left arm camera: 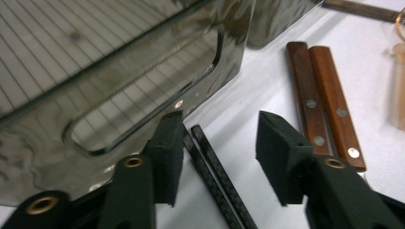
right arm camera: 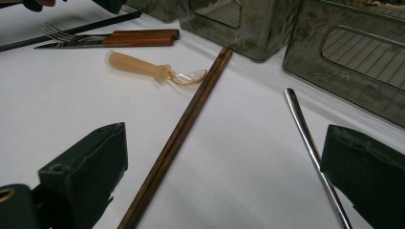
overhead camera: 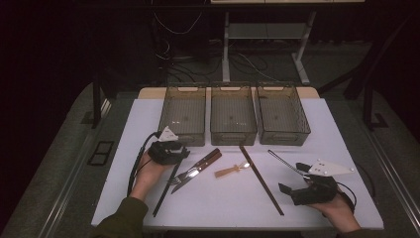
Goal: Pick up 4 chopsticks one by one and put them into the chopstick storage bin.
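Our left gripper point(overhead camera: 174, 150) straddles the black chopsticks point(left arm camera: 215, 171) beside the left bin point(overhead camera: 183, 114), fingers narrow, not touching; our right gripper's point(overhead camera: 292, 184) fingers gape wide.

black chopsticks point(left arm camera: 217, 176) cut off below, fork point(overhead camera: 174, 180) tines perhaps blurred

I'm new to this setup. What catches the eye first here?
Three smoky clear bins stand in a row at the table's far side. Before them lie cutlery: black chopsticks between the left gripper fingers, a wood-handled knife and fork, brown chopsticks.
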